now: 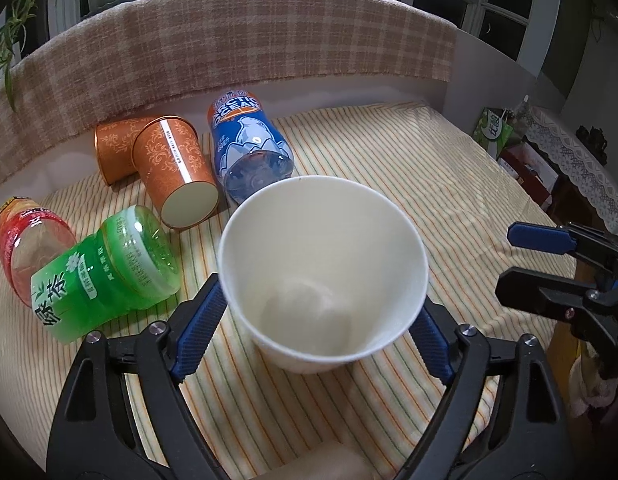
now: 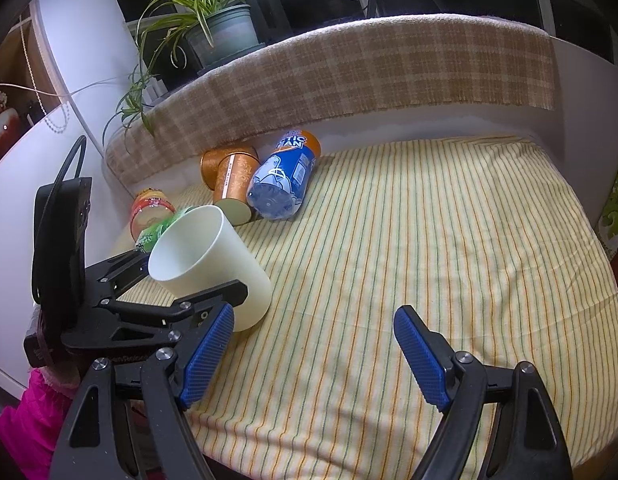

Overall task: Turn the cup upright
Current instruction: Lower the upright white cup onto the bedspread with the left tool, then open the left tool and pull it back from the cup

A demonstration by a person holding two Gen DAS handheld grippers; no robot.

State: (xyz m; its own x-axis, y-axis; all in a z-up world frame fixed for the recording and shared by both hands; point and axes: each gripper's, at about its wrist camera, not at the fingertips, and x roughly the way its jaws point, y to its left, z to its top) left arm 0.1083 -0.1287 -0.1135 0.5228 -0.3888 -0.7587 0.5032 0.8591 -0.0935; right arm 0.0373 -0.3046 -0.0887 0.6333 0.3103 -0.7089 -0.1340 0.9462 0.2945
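Left wrist view: we hold the white cup (image 1: 323, 276) in the left gripper (image 1: 313, 330), its blue fingers (image 1: 199, 330) pinching the cup's walls from either side, mouth turned up toward the lens. From the right wrist view the cup (image 2: 213, 266) is tilted, not yet upright, its base low over the striped bedcover (image 2: 429, 240); we cannot tell whether it touches. Our right gripper (image 2: 315, 356) hangs beside it with fingers spread wide, holding nothing.

As we judge it, the thin wall could buckle under a hard pinch, or the cup could slip if the squeeze eases while it is still tilted. The soft bedcover is a poor footing: set down at a slant, the cup could topple. Just behind lie the green bottle (image 1: 109, 268), an orange cup (image 1: 177, 172) and the blue bottle (image 1: 249, 148), near enough for a stray swing to knock them rolling.
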